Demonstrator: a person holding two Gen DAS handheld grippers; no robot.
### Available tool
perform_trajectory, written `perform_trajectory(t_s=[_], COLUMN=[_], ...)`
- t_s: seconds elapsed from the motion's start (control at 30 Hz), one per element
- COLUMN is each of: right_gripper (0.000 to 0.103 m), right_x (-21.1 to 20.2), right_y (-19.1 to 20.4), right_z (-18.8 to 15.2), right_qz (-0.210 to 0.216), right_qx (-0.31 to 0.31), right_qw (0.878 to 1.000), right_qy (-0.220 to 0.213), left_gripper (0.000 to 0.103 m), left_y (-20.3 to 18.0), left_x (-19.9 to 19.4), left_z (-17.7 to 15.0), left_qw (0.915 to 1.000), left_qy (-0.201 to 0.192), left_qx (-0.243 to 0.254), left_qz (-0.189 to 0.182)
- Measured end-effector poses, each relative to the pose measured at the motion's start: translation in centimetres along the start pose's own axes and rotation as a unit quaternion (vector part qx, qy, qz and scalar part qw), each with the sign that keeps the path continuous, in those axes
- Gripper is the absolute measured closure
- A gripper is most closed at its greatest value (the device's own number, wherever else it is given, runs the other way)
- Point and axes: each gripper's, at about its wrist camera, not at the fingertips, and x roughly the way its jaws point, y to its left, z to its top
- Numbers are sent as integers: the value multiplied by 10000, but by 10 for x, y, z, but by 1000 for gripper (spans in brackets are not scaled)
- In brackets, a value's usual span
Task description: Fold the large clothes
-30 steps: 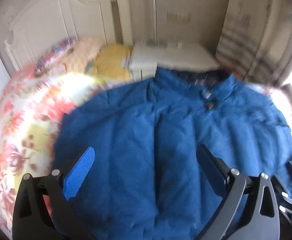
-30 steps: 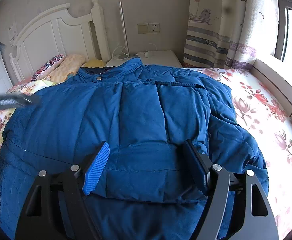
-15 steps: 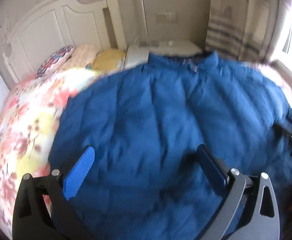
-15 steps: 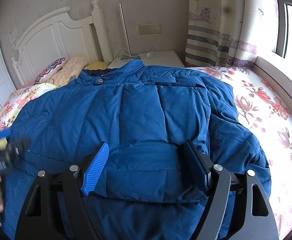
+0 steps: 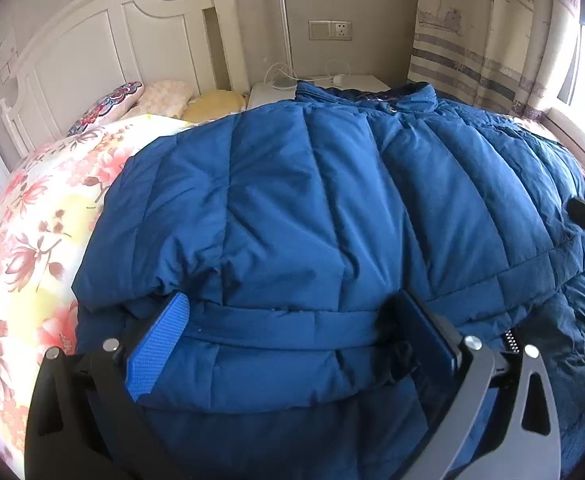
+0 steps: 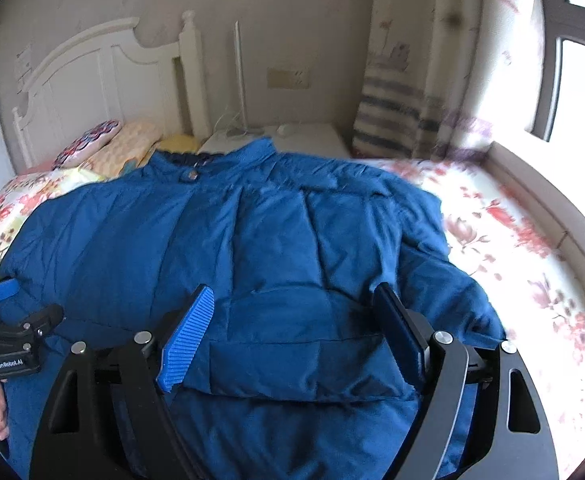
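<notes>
Jacket (image 5: 312, 208) looks puffy, soft and bulky, best pinched at its hem; left gripper (image 5: 292, 340) fingers apart, right gripper (image 6: 296, 332) fingers opening, neither clamping it.

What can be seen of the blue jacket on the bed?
The blue jacket is a puffy, quilted coat, spread over the floral bedspread, collar with a snap toward the headboard. Its fabric looks smooth and padded. The bottom hem band lies nearest both cameras; the sleeves appear folded alongside the body. The left gripper and right gripper straddle the hem, pads apart.
</notes>
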Motion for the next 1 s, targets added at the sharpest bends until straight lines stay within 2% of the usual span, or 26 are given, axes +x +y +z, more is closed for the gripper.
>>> perform_trajectory(t_s=[0.1, 0.27, 0.33, 0.4, 0.47, 0.57, 0.63, 0.67, 0.73, 0.83, 0.87, 1.0], right_gripper=[24, 16, 16, 16, 14, 14, 14, 14, 14, 9, 8, 8], right_x=[-1, 7, 28, 66, 75, 61, 41, 24, 9, 16, 19, 13], right_y=[0, 17, 21, 18, 13, 14, 14, 17, 23, 29, 30, 29], right_z=[9, 48, 55, 53, 50, 50, 44, 39, 29, 0, -7, -1], right_qz=[128, -72, -173, -146, -11, -88, -3, 158, 195, 163, 174, 108], right_qx=[238, -220, -385, -441, -360, -300, -245, -301, -544, -966, -1085, -951], right_qw=[9996, 9995, 9991, 9959, 9963, 9960, 9975, 9982, 9976, 9928, 9919, 9922], right_qy=[70, -192, 41, 771, 787, 837, 663, 495, 391, 690, 634, 803], left_gripper=[2, 2, 2, 2, 2, 2, 2, 2, 2, 2, 2, 2], left_y=[2, 3, 3, 3, 3, 4, 4, 4, 4, 4, 4, 4], left_x=[1, 2, 2, 2, 2, 2, 2, 2, 2, 2, 2, 3], left_z=[1, 1, 1, 1, 1, 1, 1, 0, 1, 0, 0, 0], left_qw=[10000, 10000, 10000, 10000, 10000, 10000, 10000, 10000, 10000, 10000, 10000, 10000], left_qy=[7, 8, 11, 8, 6, 10, 11, 9, 6, 8, 7, 19], left_qx=[-11, -7, -8, -9, -21, -18, -25, -24, -21, -19, -20, -5], left_qz=[-13, -11, -12, -14, -25, -12, -28, -27, -26, -26, -29, -6])
